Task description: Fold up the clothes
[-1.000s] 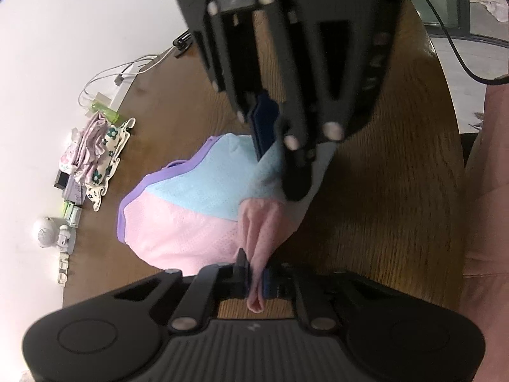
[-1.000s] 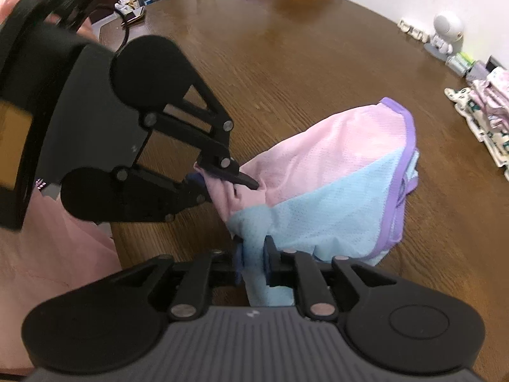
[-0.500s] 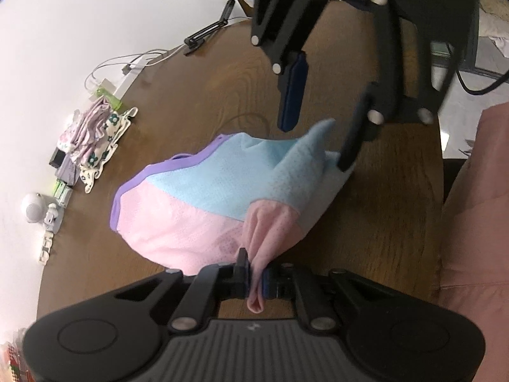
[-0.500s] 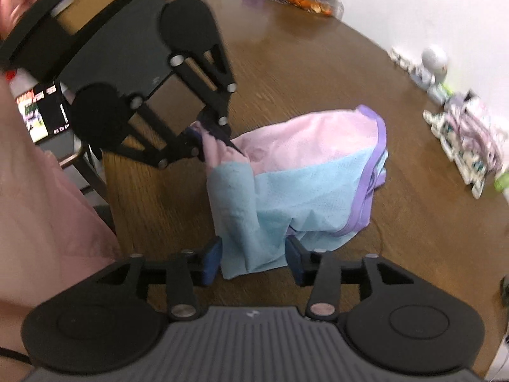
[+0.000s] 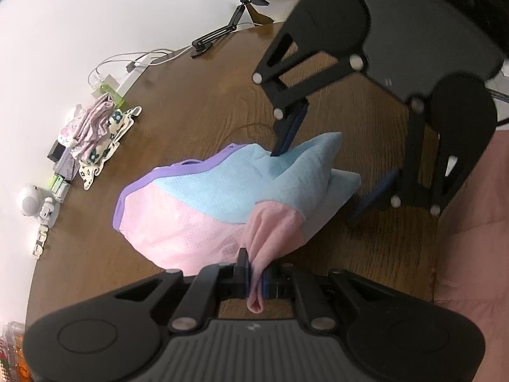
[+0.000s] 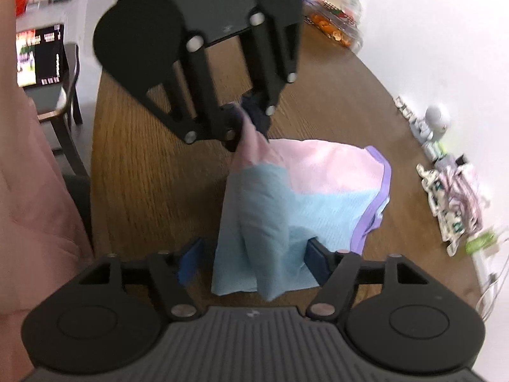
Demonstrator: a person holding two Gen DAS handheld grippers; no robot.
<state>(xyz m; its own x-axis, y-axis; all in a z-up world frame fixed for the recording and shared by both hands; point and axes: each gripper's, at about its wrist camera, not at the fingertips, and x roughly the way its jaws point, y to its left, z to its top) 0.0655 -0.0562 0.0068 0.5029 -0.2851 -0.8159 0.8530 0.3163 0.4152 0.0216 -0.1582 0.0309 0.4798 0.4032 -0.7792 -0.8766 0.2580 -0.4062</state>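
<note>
A pink and light-blue mesh garment (image 5: pixel 203 200) with purple trim lies bunched on the brown wooden table (image 5: pixel 197 102). My left gripper (image 5: pixel 254 270) is shut on its pink corner and holds that corner up off the table. In the right wrist view the left gripper (image 6: pixel 246 117) comes in from the top with the pink corner pinched in it. My right gripper (image 6: pixel 254 264) straddles the blue corner (image 6: pixel 254 238). Its jaws are opening and the pads stand apart from the cloth. From the left wrist view the right gripper (image 5: pixel 327 175) stands wide over the blue end.
A pile of floral clothes (image 6: pixel 451 197) lies near the table's edge, beside a small white robot figure (image 6: pixel 437 117) and cables (image 5: pixel 127 63). A snack bag (image 6: pixel 337 16) sits at the far end. A chair (image 6: pixel 60 102) and the person's pink clothing (image 5: pixel 470 222) border the table.
The right gripper let go of the blue corner, spread its jaws wide and drew back from the left gripper. The left gripper kept its hold on the pink corner.
</note>
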